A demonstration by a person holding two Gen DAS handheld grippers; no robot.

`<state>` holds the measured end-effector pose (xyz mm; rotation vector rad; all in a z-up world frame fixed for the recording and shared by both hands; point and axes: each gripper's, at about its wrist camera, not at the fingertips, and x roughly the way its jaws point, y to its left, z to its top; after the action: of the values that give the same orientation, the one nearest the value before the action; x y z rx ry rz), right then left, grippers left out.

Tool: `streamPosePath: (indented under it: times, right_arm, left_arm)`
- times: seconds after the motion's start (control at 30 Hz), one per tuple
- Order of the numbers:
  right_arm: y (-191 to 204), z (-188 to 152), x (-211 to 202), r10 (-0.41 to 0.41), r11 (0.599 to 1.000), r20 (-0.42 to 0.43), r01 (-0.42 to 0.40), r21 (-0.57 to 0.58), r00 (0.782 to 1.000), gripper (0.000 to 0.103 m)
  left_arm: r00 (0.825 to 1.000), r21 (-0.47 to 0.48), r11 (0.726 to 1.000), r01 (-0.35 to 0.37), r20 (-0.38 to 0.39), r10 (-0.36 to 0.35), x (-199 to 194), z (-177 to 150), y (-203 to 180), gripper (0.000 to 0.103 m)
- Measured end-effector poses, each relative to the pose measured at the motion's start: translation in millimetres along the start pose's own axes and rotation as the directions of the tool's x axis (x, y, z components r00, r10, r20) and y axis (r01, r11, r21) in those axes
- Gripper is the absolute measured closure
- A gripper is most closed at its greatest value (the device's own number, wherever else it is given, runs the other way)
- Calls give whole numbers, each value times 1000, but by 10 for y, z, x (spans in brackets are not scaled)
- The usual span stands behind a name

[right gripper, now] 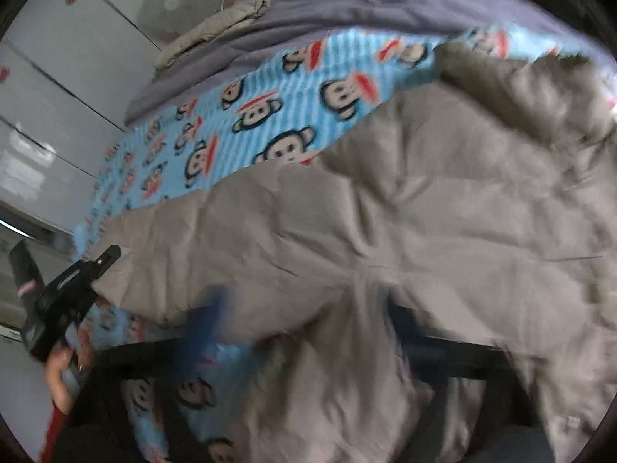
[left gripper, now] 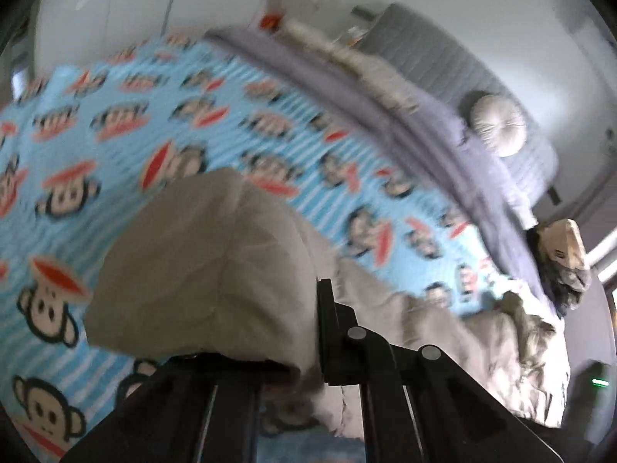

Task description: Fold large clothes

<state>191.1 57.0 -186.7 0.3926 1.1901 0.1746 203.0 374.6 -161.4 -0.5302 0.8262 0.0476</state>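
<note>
Clearly Gripped: A Grey Quilted Coat Across a Monkey-Print Blanket

Clearly, a large grey-beige padded coat (right gripper: 405,223) is laid on a bed, over a light blue striped blanket (right gripper: 246,142) printed with monkey faces. In the right wrist view its long axis is seen running from the lower left, where its hem edge lies, up to the upper right, where a darker fur-trimmed hood (right gripper: 547,88) is found. The fabric is quilted, puffy and heavily creased.

At the far left of that view the left gripper (right gripper: 101,266) is seen, held by a hand (right gripper: 61,378), its jaws pressed together on the coat's hem corner. In the left wrist view the same corner is shown draped over the closed fingers (left gripper: 327,328) as a rounded flap, the rest of the coat (left gripper: 443,328) trailing away to the right.

The right gripper (right gripper: 304,332) is blurred; its fingers are set on either side of a bunched fold of the coat, though whether the pads press cannot be told. A purple-grey duvet (right gripper: 347,4) is heaped along the blanket's far side.
</note>
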Motion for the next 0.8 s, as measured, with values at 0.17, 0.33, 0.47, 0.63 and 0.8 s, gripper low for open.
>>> streamPosePath:
  times: [0.17, 0.33, 0.47, 0.63, 0.8]
  right_arm:
    - [-114, 25, 605, 55, 995, -110, -46, 85, 992, 93]
    - [-124, 99, 749, 88, 994, -149, -76, 83, 985, 93]
    - [-335, 114, 433, 174, 977, -109, -158, 142, 979, 93]
    - [-1122, -26, -442, 59, 973, 50, -69, 221, 997, 93]
    - [-1976, -237, -1043, -119, 944, 108, 78, 321, 987, 93]
  left_arm:
    - [993, 140, 985, 104, 38, -110, -303, 86, -604, 93]
    - [974, 295, 932, 210, 16, -225, -415, 12, -1465, 93]
    - [942, 442, 836, 326, -73, -329, -393, -323, -2319, 93]
    - [897, 561, 700, 442, -278, -345, -53, -1159, -3304, 93]
    - [895, 656, 617, 435, -392, -215, 456, -2009, -3863, 93]
